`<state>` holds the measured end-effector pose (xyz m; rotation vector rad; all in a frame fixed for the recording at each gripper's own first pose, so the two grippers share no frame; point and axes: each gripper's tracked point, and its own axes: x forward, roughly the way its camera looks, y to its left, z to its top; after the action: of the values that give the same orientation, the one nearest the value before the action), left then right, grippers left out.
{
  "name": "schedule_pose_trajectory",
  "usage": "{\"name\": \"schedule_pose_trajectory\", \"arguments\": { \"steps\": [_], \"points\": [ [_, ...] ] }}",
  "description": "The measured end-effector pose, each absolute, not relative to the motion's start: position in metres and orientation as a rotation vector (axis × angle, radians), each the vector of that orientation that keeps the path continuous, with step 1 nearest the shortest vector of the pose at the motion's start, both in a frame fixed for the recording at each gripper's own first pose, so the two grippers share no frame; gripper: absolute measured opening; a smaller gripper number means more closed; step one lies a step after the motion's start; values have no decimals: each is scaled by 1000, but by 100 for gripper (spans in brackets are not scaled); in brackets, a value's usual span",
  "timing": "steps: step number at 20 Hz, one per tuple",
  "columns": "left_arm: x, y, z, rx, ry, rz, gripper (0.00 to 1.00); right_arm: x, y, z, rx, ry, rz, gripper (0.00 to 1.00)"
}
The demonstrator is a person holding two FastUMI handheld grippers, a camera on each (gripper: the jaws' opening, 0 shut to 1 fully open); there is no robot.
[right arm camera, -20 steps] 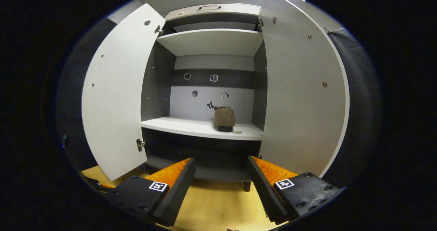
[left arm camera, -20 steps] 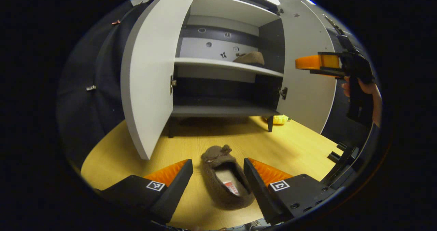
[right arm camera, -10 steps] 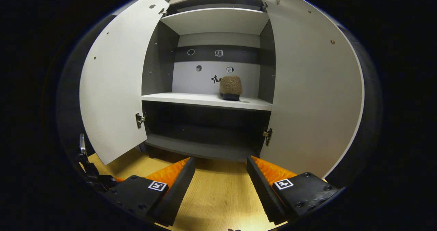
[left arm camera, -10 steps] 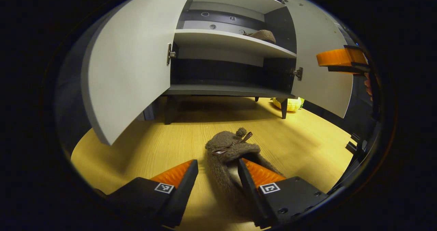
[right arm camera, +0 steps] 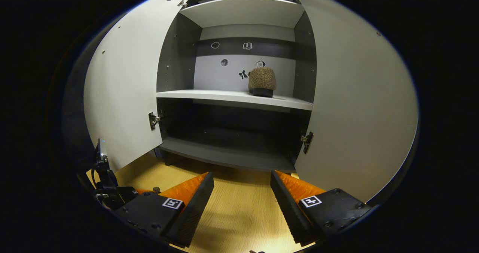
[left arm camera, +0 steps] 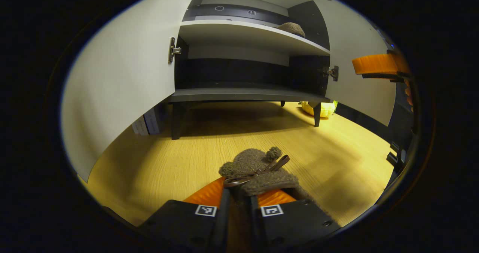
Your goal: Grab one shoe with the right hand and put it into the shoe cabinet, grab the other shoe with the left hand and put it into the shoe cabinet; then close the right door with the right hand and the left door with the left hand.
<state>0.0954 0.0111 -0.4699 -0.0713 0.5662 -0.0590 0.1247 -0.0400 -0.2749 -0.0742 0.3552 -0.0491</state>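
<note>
My left gripper is clamped on the slipper, both fingers pressing the heel end. The slipper sits on the wooden floor, its long axis running straight ahead from the fingers, toe toward the cabinet. The middle shelf lies up and forward of it, so I judge the next move is a lift and a reach in, left of the other slipper, which sits on that shelf near the right wall, heel facing out.

My right gripper hangs with its jaws apart and nothing between them, facing the cabinet and just in front of the right door. Both doors stand wide; the left door is close on my left, so the lift must stay clear of its edge.
</note>
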Motion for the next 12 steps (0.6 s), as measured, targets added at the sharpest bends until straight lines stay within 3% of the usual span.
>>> {"name": "schedule_pose_trajectory", "arguments": {
  "steps": [1,2,6,12],
  "points": [
    [96,10,-469,-50,571,-70,22,125,-41,-275,-74,356,-47,98],
    [94,10,-468,-31,576,-63,9,126,-41,-274,-71,357,-44,98],
    [89,8,-442,-92,584,-61,6,128,-38,-268,-64,365,-32,98],
    [92,22,-311,-122,494,-36,5,127,-21,-215,-66,308,3,98]
  ]
}}
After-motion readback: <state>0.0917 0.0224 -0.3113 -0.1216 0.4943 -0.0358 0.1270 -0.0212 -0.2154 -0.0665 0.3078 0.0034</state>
